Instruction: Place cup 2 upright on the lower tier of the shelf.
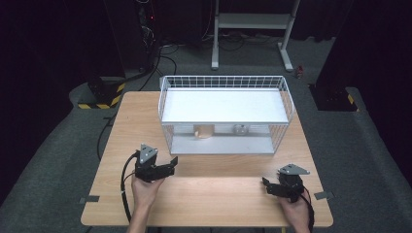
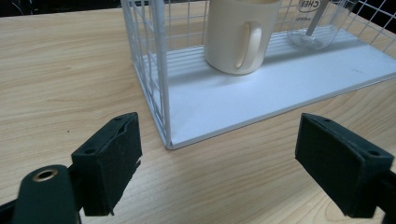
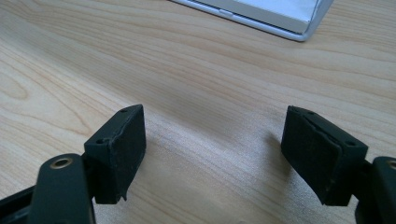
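Wooden table (image 1: 214,189) carries a white wire rack (image 2: 154,70) holding a cream mug (image 2: 240,37) just ahead of the left hand-held gripper (image 2: 217,161), jaws apart like the right hand-held gripper (image 3: 212,156), so reaching in risks snagging the wire wall.

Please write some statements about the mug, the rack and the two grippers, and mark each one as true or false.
1. The cream ceramic mug stands upright on the lower shelf of the white wire rack. True.
2. The left gripper is shut on the mug. False: its jaws are open, holding nothing.
3. A clear glass measuring cup stands beside the mug. True.
4. The right gripper is inside the rack. False: it is over the light wooden table, in front of the rack.
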